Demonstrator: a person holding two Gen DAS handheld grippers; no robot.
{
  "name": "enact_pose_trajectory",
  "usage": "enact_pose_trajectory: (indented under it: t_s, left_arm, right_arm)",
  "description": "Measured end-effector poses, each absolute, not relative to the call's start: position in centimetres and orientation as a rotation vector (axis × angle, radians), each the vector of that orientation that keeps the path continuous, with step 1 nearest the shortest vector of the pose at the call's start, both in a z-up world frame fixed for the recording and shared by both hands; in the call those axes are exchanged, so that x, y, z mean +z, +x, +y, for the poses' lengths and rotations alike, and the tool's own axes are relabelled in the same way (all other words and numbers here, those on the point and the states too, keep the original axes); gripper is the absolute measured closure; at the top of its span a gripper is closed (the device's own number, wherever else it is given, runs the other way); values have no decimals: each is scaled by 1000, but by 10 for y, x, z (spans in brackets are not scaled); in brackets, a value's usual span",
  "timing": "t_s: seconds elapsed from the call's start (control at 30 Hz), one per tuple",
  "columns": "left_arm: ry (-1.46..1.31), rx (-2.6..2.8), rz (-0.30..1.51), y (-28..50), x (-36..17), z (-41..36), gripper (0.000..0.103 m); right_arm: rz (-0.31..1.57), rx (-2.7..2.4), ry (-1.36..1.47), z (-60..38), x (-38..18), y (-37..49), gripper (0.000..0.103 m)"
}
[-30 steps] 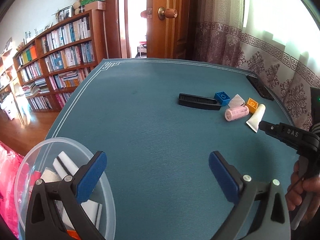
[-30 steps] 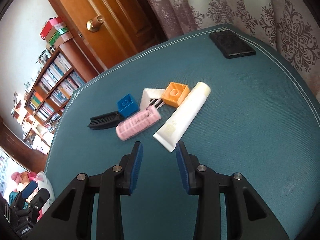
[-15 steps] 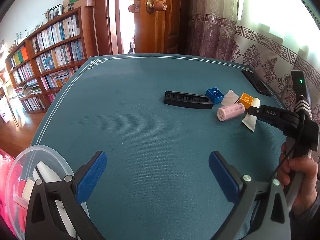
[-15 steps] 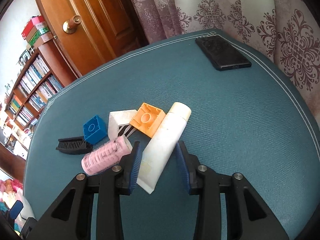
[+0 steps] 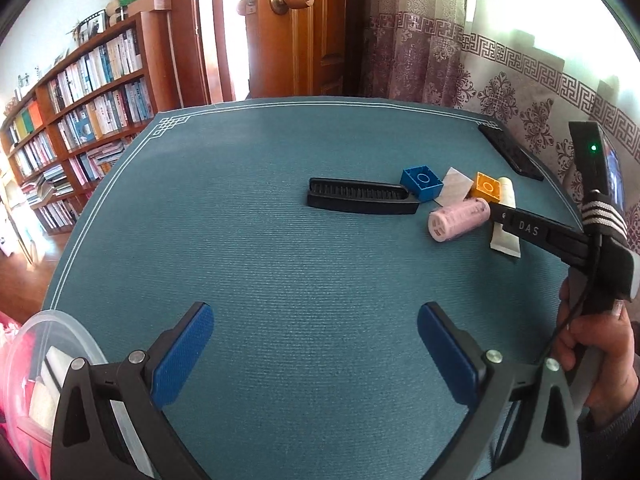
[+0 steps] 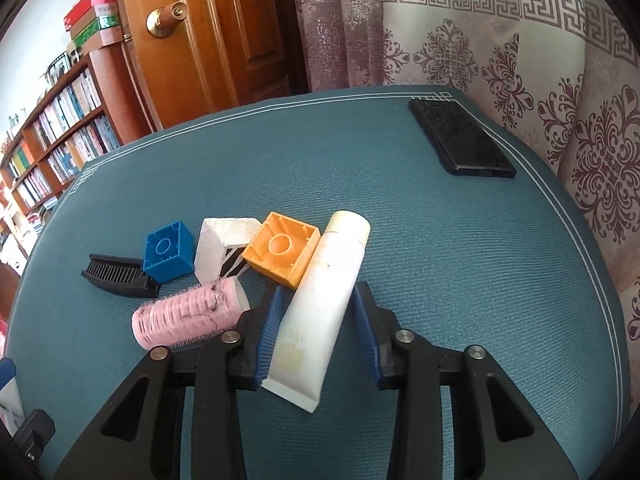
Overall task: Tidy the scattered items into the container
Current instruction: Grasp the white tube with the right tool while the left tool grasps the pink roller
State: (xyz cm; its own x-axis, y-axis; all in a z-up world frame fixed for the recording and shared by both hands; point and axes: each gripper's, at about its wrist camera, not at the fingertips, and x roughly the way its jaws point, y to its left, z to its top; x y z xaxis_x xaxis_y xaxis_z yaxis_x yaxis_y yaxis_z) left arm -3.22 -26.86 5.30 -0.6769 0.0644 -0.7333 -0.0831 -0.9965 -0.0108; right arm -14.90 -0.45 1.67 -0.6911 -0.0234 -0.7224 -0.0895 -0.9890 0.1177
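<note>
Right wrist view: I see the cream tube (image 6: 320,304) lying on the table (image 6: 460,280) between my right gripper (image 6: 318,332) pads, jaws narrow around it, contact unclear. Orange block (image 6: 282,254) touches it at 11 o'clock. Left gripper (image 5: 316,354) gapes wide, container (image 5: 36,364) at 9 o'clock.

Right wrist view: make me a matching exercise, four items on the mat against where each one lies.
Items:
1. white tube
2. blue block
3. black phone
4. pink hair roller

Places:
A. far right corner of the mat, alone
B. between the jaws of the right gripper
C. beside the black comb
D. just left of the left jaw

Pairs: 1-B, 2-C, 3-A, 4-D
</note>
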Motion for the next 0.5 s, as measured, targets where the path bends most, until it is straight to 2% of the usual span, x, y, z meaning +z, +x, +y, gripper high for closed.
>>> enact_pose_trajectory:
  t_s: [0.13,0.5]
  left_arm:
    - [-1221,2786,55,-35,51,-260,1]
    - [-1234,2727,92,-55,43,-235,1]
  right_arm:
    - [233,2856,-1230,3,12,-138,70]
    - [327,2854,-1264,22,7,-106,73]
